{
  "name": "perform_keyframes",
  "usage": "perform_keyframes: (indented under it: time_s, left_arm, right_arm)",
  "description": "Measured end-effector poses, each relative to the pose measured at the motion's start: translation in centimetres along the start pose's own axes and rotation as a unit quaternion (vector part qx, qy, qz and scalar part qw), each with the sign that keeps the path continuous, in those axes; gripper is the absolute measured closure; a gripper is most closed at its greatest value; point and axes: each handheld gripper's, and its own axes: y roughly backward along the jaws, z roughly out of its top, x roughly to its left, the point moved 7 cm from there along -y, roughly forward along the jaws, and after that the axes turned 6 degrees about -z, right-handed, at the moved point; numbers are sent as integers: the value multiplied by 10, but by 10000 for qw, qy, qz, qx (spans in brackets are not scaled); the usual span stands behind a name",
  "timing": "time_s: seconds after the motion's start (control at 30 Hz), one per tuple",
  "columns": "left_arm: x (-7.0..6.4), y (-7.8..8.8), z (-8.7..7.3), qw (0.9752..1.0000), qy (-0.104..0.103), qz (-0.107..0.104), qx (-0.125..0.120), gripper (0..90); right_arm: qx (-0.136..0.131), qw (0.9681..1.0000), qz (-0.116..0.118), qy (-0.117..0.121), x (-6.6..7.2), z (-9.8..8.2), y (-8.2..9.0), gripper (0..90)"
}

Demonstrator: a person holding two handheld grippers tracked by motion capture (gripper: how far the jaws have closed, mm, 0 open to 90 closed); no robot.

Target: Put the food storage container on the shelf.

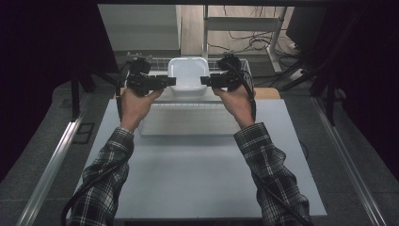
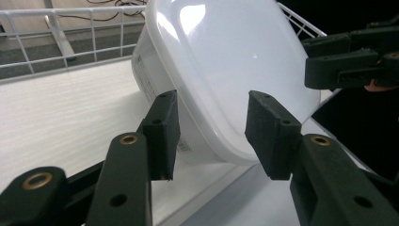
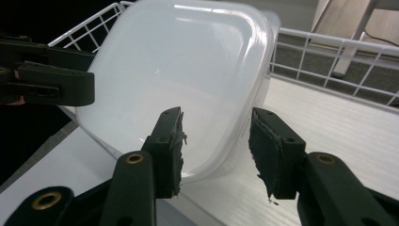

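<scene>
Two forearms in checked sleeves are seen in the high view, coming from the near edge of the counter (image 1: 197, 179), and each hand carries one pair of tongs. The left tongs (image 1: 170, 81) and the right tongs (image 1: 205, 80) are pointed toward each other, one at each side of a single white plastic container (image 1: 188, 73). The container is placed near the far edge of the counter, about in the middle between its left and right edges, inside one white wire basket (image 1: 188, 117).

In the left gripper view, the left tongs (image 2: 211, 125) are seen partly open, with the rim of the container (image 2: 235, 70) between the jaws; the pads are not pressed on it. In the right gripper view the same is seen for the right tongs (image 3: 216, 143) at the opposite rim of the container (image 3: 174, 75).

The wire wall of the basket (image 2: 70, 33) and the label on the side of the container are made clear by the gripper views, while the counter edges are given by the high view.

The container is nearly square with rounded corners, so no long axis can be told. Whether its top is open or covered cannot be told.
</scene>
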Motion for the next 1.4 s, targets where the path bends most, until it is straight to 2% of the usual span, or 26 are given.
perform_keyframes:
  time_s: [0.13, 0.33, 0.47, 0.57, 0.7, 0.8, 0.9, 1.2, 1.4]
  left_arm:
    - [5, -4, 6, 9999, 78, 69, -87, 547]
    - [10, -9, 13, 9991, -25, 401, -165, 533]
    - [8, -8, 15, 9964, -386, 730, -164, 444]
    - [6, -4, 16, 9964, -463, 676, -195, 388]
    - [1, 0, 16, 9976, -498, 437, -220, 285]
    - [-2, 2, 14, 9968, -676, 389, -190, 222]
    - [-3, 3, 11, 9969, -684, 340, -198, 196]
    - [-10, 3, 0, 9971, -732, 84, -172, 128]
    - [-17, 7, -7, 9944, -1040, 7, -203, 73]
  right_arm:
    - [-91, 9999, -147, 10, -1, 4, -4, 544]
    - [-229, 9993, -281, -44, -2, 8, -8, 547]
    - [-280, 9990, -339, -16, -3, 8, -8, 512]
    - [-303, 9991, -279, 56, -1, 8, -6, 443]
    - [-332, 9994, -93, 100, 1, 6, -5, 337]
    - [-346, 9992, 77, 179, 5, 4, -3, 251]
    - [-372, 9987, 50, 338, 10, 3, -1, 178]
    - [-268, 9977, 95, 615, 18, -4, 1, 77]
    - [-272, 9966, 97, 773, 16, -11, 5, 34]
